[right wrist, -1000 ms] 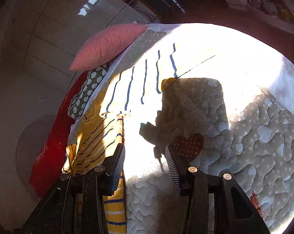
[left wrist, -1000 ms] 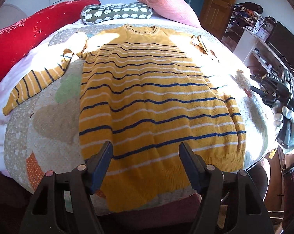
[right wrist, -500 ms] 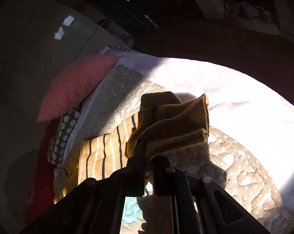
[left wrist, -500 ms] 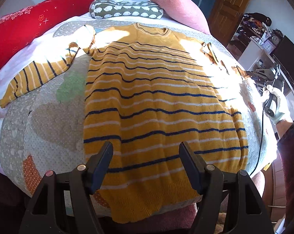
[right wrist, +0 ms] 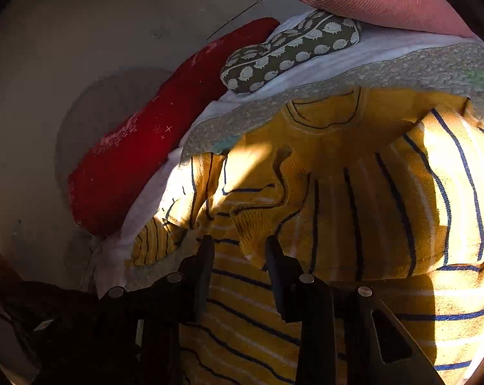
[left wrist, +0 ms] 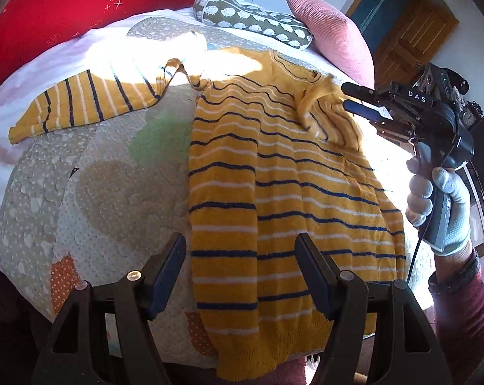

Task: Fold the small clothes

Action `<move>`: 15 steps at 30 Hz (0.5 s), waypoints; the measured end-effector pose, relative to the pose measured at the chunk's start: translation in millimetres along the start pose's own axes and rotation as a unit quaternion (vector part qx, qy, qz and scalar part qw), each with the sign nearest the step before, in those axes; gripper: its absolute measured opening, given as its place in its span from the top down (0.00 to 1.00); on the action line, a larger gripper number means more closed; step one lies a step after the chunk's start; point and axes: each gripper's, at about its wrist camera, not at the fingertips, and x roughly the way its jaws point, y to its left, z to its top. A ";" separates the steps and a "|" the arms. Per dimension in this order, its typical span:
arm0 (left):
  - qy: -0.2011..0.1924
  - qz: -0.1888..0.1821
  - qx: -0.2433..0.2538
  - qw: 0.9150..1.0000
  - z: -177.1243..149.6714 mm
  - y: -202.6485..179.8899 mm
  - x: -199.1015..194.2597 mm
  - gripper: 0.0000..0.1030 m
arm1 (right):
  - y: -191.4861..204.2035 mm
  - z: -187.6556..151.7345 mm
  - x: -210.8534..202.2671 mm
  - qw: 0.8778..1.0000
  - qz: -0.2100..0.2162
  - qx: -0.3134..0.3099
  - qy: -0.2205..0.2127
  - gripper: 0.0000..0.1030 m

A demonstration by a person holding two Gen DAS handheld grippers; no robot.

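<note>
One sleeve folded over the sweater (left wrist: 283, 192) on the bed (left wrist: 91, 192); other sleeve (left wrist: 81, 102) upper left, plus body folds, remain. Left gripper (left wrist: 242, 269) fingers open, empty; right gripper (right wrist: 238, 266) fingers apart, cuff released.

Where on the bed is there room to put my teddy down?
The bare quilt between the sweater body and the bed's left edge, below the spread-out sleeve, is free. The head of the bed is crowded with the red pillow, hedgehog bolster and pink cushion.
</note>
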 end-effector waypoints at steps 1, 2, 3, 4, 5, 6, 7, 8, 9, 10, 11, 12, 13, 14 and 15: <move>0.000 0.001 -0.001 1.000 5.3 0.9 -0.5 0.32 | 1.1 -3.3 -0.2 1.000 0.012 0.007 -0.007 0.65; 0.000 -0.002 -0.003 1.000 11.0 1.4 -0.6 0.32 | -0.7 -7.6 -5.4 0.999 0.022 0.017 -0.018 0.62; 0.000 -0.006 -0.006 1.000 17.6 1.8 0.1 0.31 | -6.0 -11.6 -13.0 0.999 0.029 0.031 -0.027 0.57; 0.000 -0.012 -0.007 1.000 24.9 1.5 1.8 0.30 | -11.6 -18.1 -23.8 0.998 0.026 0.046 -0.034 0.56; -0.002 -0.015 -0.006 1.000 33.4 0.1 4.2 0.29 | -20.6 -22.6 -34.5 0.997 0.018 0.059 -0.041 0.56; -0.004 -0.015 -0.002 1.000 41.9 -3.4 8.5 0.28 | -28.5 -26.7 -44.7 0.997 0.011 0.065 -0.047 0.56; -0.006 -0.012 0.004 1.000 51.2 -8.0 14.0 0.28 | -36.6 -30.6 -54.9 0.996 0.001 0.069 -0.050 0.56; -0.009 -0.008 0.012 1.000 61.8 -13.0 21.0 0.28 | -48.6 -33.2 -67.1 0.996 -0.016 0.075 -0.052 0.55; -0.011 -0.004 0.018 1.000 72.8 -18.2 29.4 0.28 | -58.2 -37.6 -76.2 0.995 -0.028 0.084 -0.055 0.55; -0.010 -0.006 0.022 1.000 85.0 -22.7 40.1 0.28 | -70.3 -40.1 -83.3 0.993 -0.030 0.098 -0.059 0.55; -0.003 -0.011 0.024 1.000 97.9 -26.2 53.4 0.28 | -81.9 -44.0 -92.1 0.991 -0.030 0.115 -0.063 0.55; 0.008 -0.017 0.021 1.000 109.6 -28.5 67.9 0.28 | -92.1 -47.5 -98.4 0.988 -0.028 0.133 -0.068 0.55; 0.022 -0.024 0.014 0.999 121.4 -29.8 83.6 0.28 | -101.9 -49.7 -104.0 0.986 -0.023 0.150 -0.074 0.55; 0.038 -0.030 0.006 0.999 132.3 -30.5 99.7 0.28 | -109.5 -53.1 -108.5 0.983 -0.019 0.163 -0.080 0.55; 0.053 -0.032 -0.003 0.998 141.8 -30.3 115.0 0.28 | -115.0 -55.7 -111.0 0.981 -0.016 0.172 -0.084 0.55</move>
